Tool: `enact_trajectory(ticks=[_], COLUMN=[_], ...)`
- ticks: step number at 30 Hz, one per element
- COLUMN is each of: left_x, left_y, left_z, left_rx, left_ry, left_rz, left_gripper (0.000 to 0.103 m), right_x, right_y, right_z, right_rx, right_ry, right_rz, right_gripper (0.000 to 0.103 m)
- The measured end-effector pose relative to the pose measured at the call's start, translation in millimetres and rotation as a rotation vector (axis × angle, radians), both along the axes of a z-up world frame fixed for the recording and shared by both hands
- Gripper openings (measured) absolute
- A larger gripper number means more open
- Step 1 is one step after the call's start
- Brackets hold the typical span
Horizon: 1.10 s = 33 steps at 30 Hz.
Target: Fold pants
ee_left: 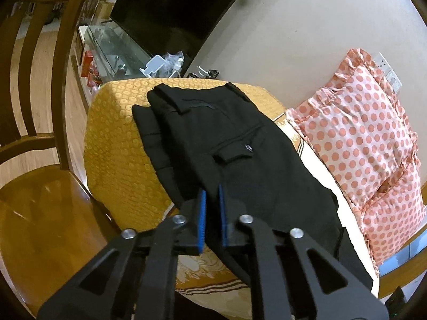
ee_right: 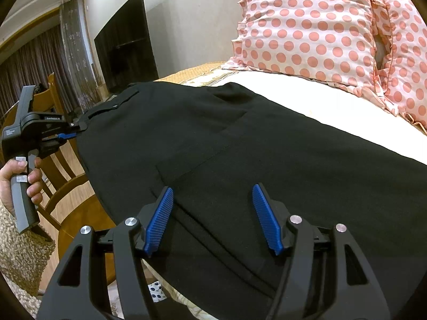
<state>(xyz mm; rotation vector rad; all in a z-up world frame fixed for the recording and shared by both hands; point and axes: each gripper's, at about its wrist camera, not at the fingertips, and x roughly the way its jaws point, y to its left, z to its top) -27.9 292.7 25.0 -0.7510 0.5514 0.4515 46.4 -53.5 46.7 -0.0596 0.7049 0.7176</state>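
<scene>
Black pants (ee_left: 234, 144) lie along the bed, waistband at the far end over the yellow bedspread (ee_left: 117, 144). My left gripper (ee_left: 212, 190) is shut on the near edge of the pants, black cloth between its blue pads (ee_left: 202, 213). In the right wrist view the pants (ee_right: 240, 144) spread wide across the bed. My right gripper (ee_right: 212, 189) is open just above the cloth, its blue fingers (ee_right: 160, 218) spread apart and holding nothing. The left gripper (ee_right: 70, 133) shows there at the left, clamped on the pants' edge.
A pink polka-dot pillow (ee_left: 368, 138) lies on the bed's right side, also in the right wrist view (ee_right: 320, 32). A wooden chair (ee_left: 40, 160) stands close at the left. A dark TV (ee_right: 125, 50) and a cluttered glass shelf (ee_left: 114, 50) are behind the bed.
</scene>
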Motion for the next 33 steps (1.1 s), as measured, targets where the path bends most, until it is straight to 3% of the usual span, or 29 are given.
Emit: enact_trajectory(ticks=[9,11,15,18,23,27,33], left_x=[-22,-25,-42,-44,-28,-21,-19], left_y=[-11,-6,8,24,46,49,53], left_z=[-7,-7,-2,-8,-33,-28,-14], left_rx=[0.021,-0.004,-0.007,-0.055,-0.242,-0.291,-0.297], left_ry=[0.006,-0.019,-0.057,-0.052,-0.076,-0.118,-0.154], left_rz=[0.017,0.017,0.108,0.126,0.055,0.01,0.016], left_gripper=[0.005,0.01,0.052,0.052,0.048,0.05,0.047], right_x=[-2,-2,-2,-2,-2,-2,-2], right_y=[5,6,5,5,6,6,5], right_z=[-1,-1,-1,-1,-1,-1,-1], right_rx=[-0.01,-0.021,-0.019,-0.02,-0.028,-0.028,-0.028], right_ry=[-0.021,-0.028,-0.028,-0.028,-0.032,-0.031,-0.033], right_rz=[0.014,0.018,0.02,0.02,0.021,0.022,0.025], right_gripper=[0.073,0.075,0.075,0.076,0.077,0.077,0.077])
